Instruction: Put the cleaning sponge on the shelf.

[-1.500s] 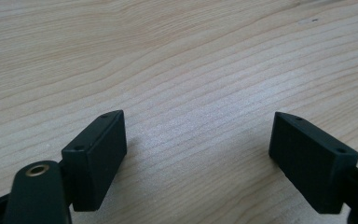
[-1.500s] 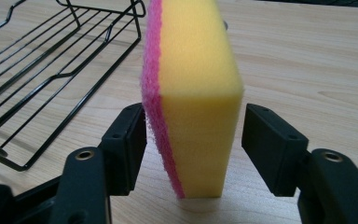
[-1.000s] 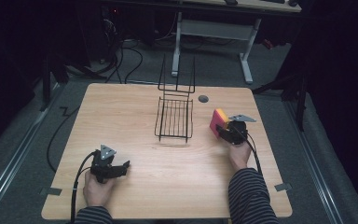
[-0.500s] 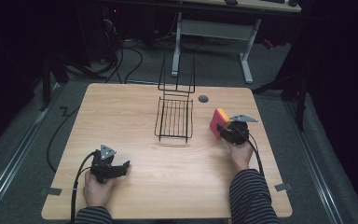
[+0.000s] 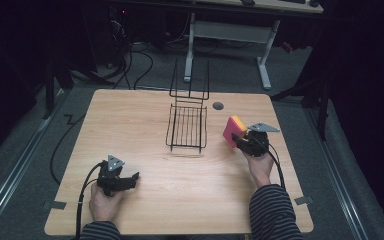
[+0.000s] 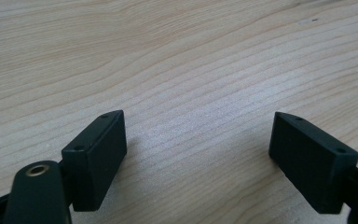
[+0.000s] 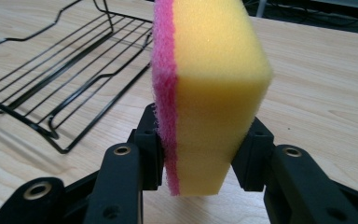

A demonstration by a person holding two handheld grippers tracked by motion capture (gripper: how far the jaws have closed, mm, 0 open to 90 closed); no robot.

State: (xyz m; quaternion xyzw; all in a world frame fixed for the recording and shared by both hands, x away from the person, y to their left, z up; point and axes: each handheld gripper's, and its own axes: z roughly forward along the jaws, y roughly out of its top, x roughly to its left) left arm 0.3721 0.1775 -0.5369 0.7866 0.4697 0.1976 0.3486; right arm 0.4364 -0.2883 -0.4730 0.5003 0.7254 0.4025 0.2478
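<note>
The left gripper [image 5: 130,178] rests low on the pale wooden table [image 5: 145,125], jaws spread wide over bare wood grain. Ahead and to its right stands a black wire rack [image 5: 187,127]. Just right of the rack, the right gripper [image 5: 237,140] is clamped on an upright yellow-and-pink sponge [image 7: 205,93]. Beyond the table lie dark floor, cables [image 5: 140,60] and a desk frame [image 5: 230,30].

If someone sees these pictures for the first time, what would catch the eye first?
Probably the yellow and pink sponge, pinched upright in the right hand-held gripper at the table's right side. Next, the black wire rack beside it, at the middle of the wooden table. The left hand-held gripper rests open near the front edge.
</note>
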